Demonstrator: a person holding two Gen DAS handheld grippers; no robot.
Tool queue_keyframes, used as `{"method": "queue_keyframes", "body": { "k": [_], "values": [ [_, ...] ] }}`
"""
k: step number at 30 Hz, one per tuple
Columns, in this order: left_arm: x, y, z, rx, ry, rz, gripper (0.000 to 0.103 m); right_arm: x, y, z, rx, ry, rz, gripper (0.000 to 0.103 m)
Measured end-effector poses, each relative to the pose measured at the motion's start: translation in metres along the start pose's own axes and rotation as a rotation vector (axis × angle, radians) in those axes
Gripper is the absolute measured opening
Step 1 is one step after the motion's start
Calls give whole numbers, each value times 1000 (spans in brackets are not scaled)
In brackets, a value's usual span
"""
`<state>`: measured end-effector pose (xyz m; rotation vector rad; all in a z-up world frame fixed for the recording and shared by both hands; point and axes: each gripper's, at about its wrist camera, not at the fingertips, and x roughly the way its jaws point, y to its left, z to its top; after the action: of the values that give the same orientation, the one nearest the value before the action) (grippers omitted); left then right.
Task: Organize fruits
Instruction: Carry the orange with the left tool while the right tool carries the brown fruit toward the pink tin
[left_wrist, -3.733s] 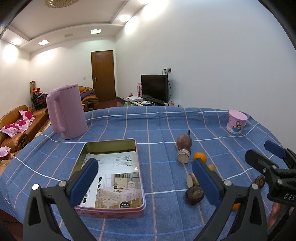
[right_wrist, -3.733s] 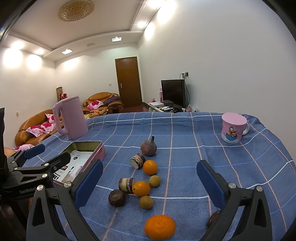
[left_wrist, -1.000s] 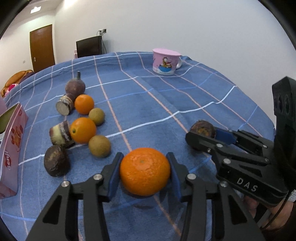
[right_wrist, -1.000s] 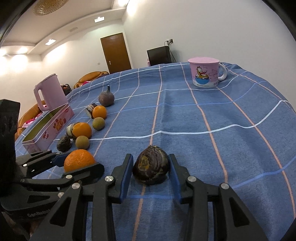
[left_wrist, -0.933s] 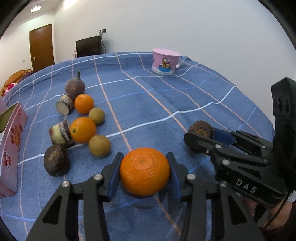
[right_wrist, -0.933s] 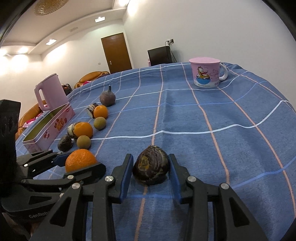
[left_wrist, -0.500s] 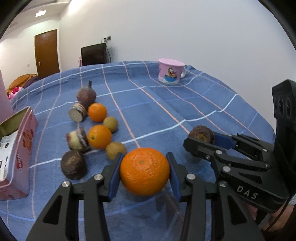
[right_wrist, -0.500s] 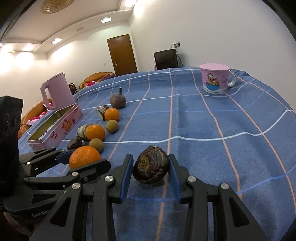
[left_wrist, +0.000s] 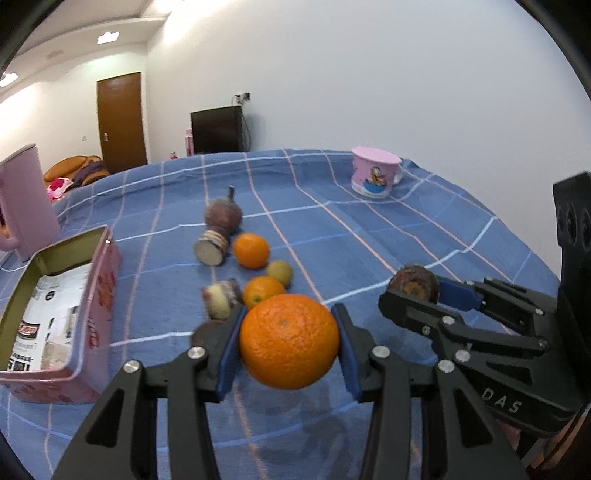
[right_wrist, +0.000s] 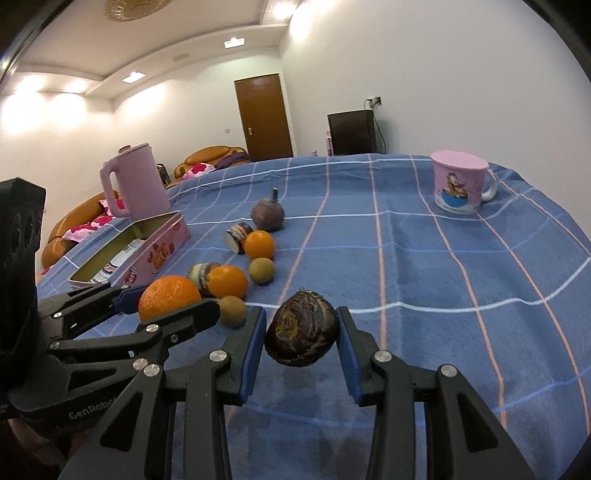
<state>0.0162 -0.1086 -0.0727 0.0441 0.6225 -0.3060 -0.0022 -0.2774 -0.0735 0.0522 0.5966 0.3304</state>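
Counting fruit: three oranges, one large orange (left_wrist: 289, 341) clamped in the left gripper (left_wrist: 289, 349), two small ones ahead on the surface (left_wrist: 369, 236); two green-brown balls; several dark pieces, one dark fruit (right_wrist: 301, 333) pinched in the right gripper (right_wrist: 301, 341). One tin box (left_wrist: 55, 314) sits left of the left gripper, one mug (right_wrist: 460, 182) far ahead-right. Open cloth lies ahead-right of both grippers. Since a second ago, both fruits have lifted clear of the cloth.

You've got a pink mug (right_wrist: 459, 188) at the desk's (right_wrist: 424, 258) far right, pink kettle (right_wrist: 135, 181) far left; beyond: dark TV (right_wrist: 351, 133), brown door (right_wrist: 265, 114), orange sofa w/ pink cushions (right_wrist: 92, 221).
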Motion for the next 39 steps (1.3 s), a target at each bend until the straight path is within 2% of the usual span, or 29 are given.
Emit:
{"method": "queue_keyframes", "body": {
  "k": [16, 24, 39],
  "values": [
    [-21, 51, 9, -94, -66, 86, 47, 12, 40, 22, -70, -12, 61, 40],
    [-35, 77, 13, -118, -100, 163, 47, 20, 68, 41, -131, -27, 104, 40],
    [-48, 124, 16, -180, -116, 253, 47, 38, 116, 74, -211, -51, 183, 40]
  ]
}}
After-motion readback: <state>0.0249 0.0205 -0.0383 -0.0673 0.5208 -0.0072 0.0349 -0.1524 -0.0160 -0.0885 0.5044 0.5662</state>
